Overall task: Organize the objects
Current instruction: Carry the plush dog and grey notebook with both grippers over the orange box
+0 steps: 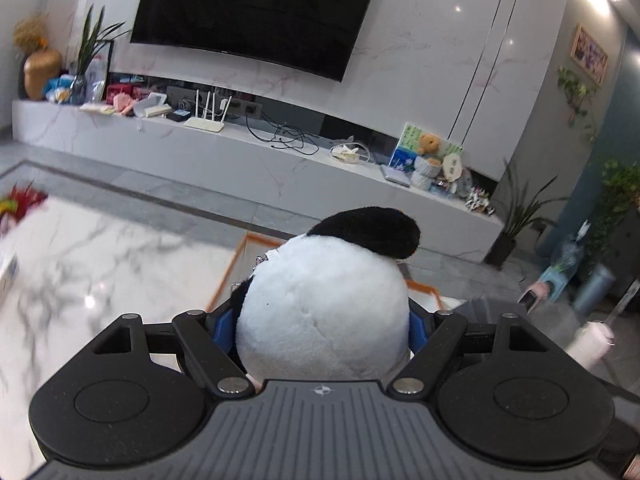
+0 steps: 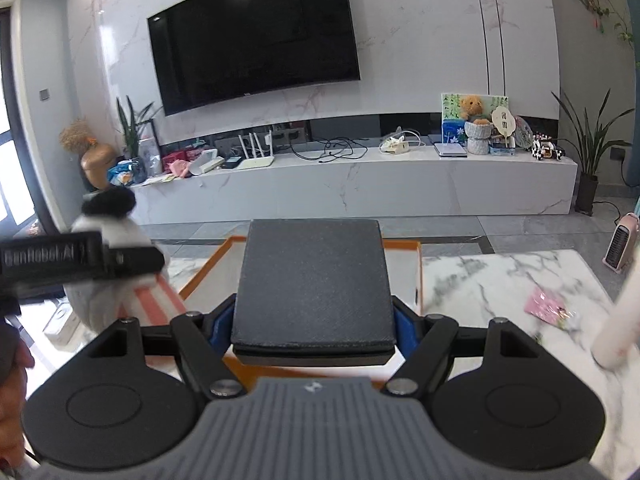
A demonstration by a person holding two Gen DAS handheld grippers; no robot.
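Observation:
My left gripper point(image 1: 320, 332) is shut on a white-and-black plush panda point(image 1: 324, 300), held in the air above the marble table point(image 1: 100, 248). The panda fills the space between the blue pads and hides the fingertips. It also shows at the left of the right wrist view point(image 2: 108, 240), with the left gripper's body across it. My right gripper point(image 2: 314, 320) is shut on a flat black box point(image 2: 314, 284), held over an orange-rimmed tray point(image 2: 416, 264) with a white floor. The tray's rim also shows behind the panda in the left wrist view point(image 1: 236, 264).
A pink packet point(image 2: 546, 306) lies on the marble table point(image 2: 500, 280) to the right. A pink striped item point(image 2: 154, 300) sits left of the tray. A red feathery object point(image 1: 18, 204) is at the table's far left. A TV bench point(image 2: 360, 176) with clutter stands beyond the floor.

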